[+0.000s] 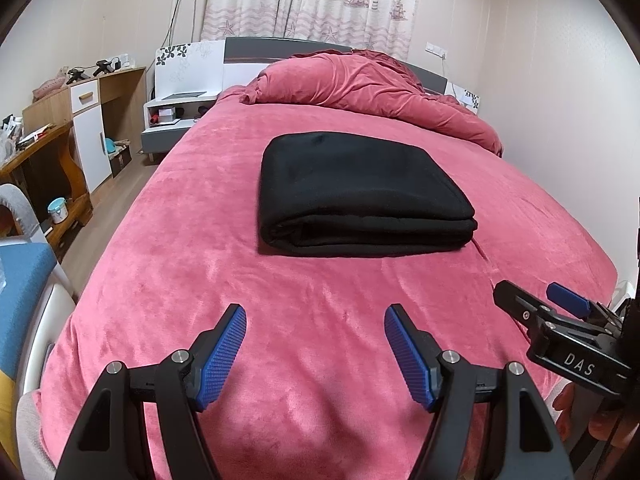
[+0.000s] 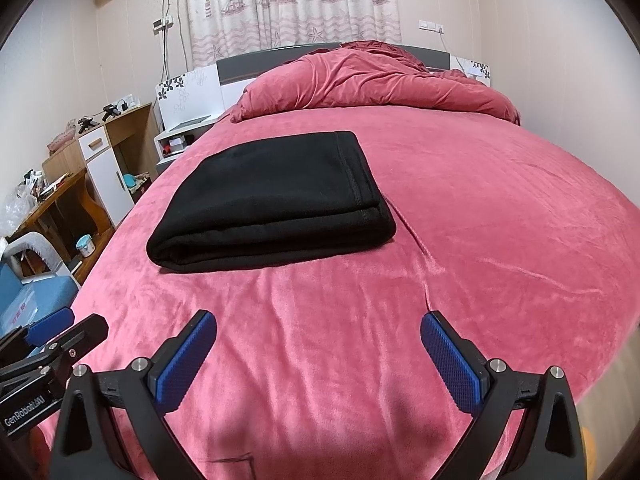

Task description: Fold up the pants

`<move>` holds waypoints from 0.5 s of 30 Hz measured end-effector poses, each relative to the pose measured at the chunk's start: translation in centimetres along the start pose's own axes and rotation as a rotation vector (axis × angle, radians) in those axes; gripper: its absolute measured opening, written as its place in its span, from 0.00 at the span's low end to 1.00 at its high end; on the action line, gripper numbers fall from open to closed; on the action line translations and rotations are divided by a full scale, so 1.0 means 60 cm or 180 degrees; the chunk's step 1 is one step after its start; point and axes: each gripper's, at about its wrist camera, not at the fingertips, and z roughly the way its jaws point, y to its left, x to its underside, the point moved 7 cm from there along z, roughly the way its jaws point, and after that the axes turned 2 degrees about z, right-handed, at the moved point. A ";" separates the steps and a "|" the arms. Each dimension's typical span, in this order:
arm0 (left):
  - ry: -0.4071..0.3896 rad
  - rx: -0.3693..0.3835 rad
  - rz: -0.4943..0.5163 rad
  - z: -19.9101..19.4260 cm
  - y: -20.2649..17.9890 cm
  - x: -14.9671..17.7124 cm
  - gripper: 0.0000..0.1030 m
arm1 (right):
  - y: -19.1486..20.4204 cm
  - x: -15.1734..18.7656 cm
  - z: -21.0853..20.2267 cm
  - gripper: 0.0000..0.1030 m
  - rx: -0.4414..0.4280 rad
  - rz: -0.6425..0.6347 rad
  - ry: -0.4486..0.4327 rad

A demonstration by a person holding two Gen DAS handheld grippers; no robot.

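The black pants [image 1: 360, 190] lie folded into a thick, soft rectangle in the middle of the bed [image 1: 168, 280], on a fuzzy pink blanket with small wrinkles. You can see stacked layers along the near edge, and a stitched hem on the right side in the right wrist view (the legs and waist cannot be told apart). The left gripper [image 1: 315, 354] is spread wide, holding nothing, its bumpy blue pads [image 1: 222, 356] over the blanket, well short of the pants. The right gripper [image 2: 319, 360] is spread wide too and holds nothing. A crumpled pink duvet [image 1: 360, 80] sits by the headboard. The wooden desk [image 1: 44, 160] is messy and hard to make out.
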 end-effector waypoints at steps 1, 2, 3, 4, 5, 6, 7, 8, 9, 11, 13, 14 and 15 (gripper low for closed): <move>0.0005 0.0002 -0.0002 0.000 0.000 0.001 0.71 | 0.000 0.000 0.000 0.99 -0.0004 0.0002 0.0000; 0.0013 0.0006 -0.0006 0.000 0.000 0.001 0.71 | 0.000 0.000 0.000 0.99 -0.0007 0.0000 0.0004; 0.0021 0.0007 -0.0010 0.001 0.001 0.001 0.71 | 0.000 0.001 0.001 0.99 -0.0002 -0.0004 0.0008; 0.0028 0.0009 -0.0020 0.001 0.002 0.001 0.71 | 0.000 0.001 0.000 1.00 0.0001 -0.0005 0.0007; 0.0029 0.0014 -0.0031 0.002 0.003 0.002 0.71 | 0.001 0.001 0.000 0.99 -0.0002 -0.0007 0.0008; 0.0024 0.0010 -0.0041 0.001 0.005 0.002 0.71 | 0.001 0.001 0.000 0.99 -0.0001 -0.0009 0.0010; 0.0022 0.0000 -0.0044 0.002 0.006 0.001 0.71 | 0.001 0.001 0.000 0.99 0.0005 -0.0015 0.0009; 0.0023 -0.0011 -0.0048 0.002 0.008 0.001 0.71 | 0.001 0.001 0.000 0.99 0.0006 -0.0018 0.0008; 0.0025 -0.0026 -0.0052 0.002 0.009 0.001 0.71 | 0.001 0.002 0.000 0.99 -0.0003 -0.0016 0.0013; -0.0001 -0.0074 -0.0055 0.001 0.012 0.000 0.71 | 0.001 0.002 0.001 0.99 -0.0004 -0.0016 0.0019; -0.0026 -0.0110 -0.0053 0.000 0.014 -0.001 0.71 | 0.001 0.002 0.001 0.99 -0.0009 -0.0021 0.0023; -0.0039 -0.0134 -0.0047 -0.001 0.014 -0.002 0.71 | 0.002 0.003 0.002 0.99 -0.0009 -0.0024 0.0026; -0.0050 -0.0177 -0.0035 -0.002 0.015 -0.002 0.71 | 0.002 0.004 0.003 1.00 -0.0008 -0.0029 0.0030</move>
